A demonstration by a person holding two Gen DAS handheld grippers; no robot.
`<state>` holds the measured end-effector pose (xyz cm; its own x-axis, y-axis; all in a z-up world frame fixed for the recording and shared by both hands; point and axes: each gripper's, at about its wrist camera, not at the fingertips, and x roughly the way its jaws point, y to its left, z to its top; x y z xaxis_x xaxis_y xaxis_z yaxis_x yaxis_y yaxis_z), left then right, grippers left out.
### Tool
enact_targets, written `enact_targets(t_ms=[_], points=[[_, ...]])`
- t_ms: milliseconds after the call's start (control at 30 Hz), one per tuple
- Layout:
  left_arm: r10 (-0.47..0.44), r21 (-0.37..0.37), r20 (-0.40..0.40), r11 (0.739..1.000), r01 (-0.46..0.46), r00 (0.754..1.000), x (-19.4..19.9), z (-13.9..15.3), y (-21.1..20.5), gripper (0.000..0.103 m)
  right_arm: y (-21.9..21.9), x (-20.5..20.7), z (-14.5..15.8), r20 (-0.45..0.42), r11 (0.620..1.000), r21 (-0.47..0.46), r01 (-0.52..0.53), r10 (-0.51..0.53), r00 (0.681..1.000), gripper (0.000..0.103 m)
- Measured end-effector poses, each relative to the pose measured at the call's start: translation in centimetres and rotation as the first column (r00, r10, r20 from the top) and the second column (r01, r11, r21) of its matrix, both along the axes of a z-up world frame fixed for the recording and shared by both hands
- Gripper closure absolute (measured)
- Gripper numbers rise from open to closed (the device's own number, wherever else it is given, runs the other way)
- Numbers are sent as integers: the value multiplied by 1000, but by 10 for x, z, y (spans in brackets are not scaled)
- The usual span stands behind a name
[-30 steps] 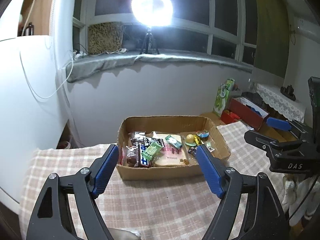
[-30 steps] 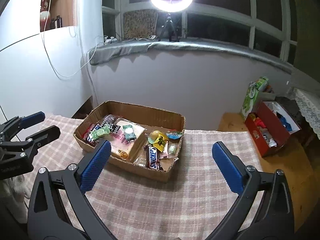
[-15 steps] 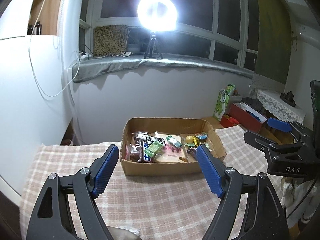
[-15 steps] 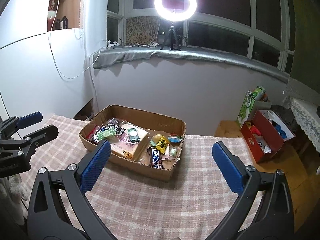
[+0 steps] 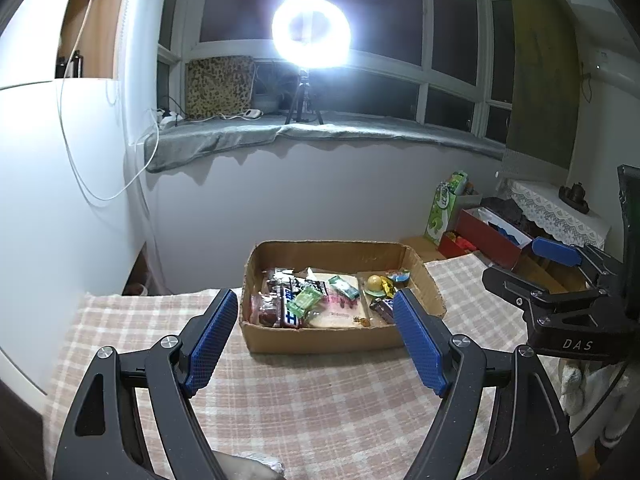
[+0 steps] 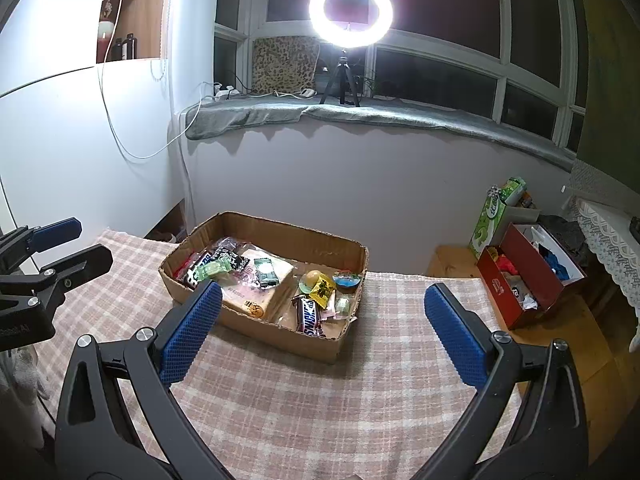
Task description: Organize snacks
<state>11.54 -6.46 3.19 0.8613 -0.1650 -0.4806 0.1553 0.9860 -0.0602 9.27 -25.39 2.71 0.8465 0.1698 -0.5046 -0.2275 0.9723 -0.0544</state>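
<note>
A shallow cardboard box sits on the checked tablecloth, filled with several wrapped snacks: a Snickers bar, a green candy packet, a large biscuit pack and a yellow round sweet. My left gripper hovers open above the cloth in front of the box, nothing between its blue pads. My right gripper is also open and empty, short of the box's right front corner. Each gripper shows at the edge of the other's view.
The table with its pink checked cloth ends at a white wall on the left. Right of it, on the floor, stand a red box full of items and a green carton. A ring light shines from the windowsill.
Both views have pulled back and tilted up a little, so the box looks slightly smaller and lower. The jaws of both grippers have stayed as wide as before.
</note>
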Motion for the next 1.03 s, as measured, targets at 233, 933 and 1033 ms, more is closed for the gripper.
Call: enact_targets(t_ms=[233, 933, 1033], points=[[2, 0, 4, 1000, -2, 1000, -2, 2, 0, 23, -2, -5, 5, 17, 1000, -15, 1, -1, 1000, 0], [-6, -13, 16, 1000, 6, 1000, -5, 6, 1, 23, -1, -8, 8, 18, 1000, -16, 2, -1, 1000, 0], [-7, -11, 21, 1000, 7, 1000, -6, 6, 2, 23, -1, -8, 8, 18, 1000, -15, 3, -3, 1000, 0]])
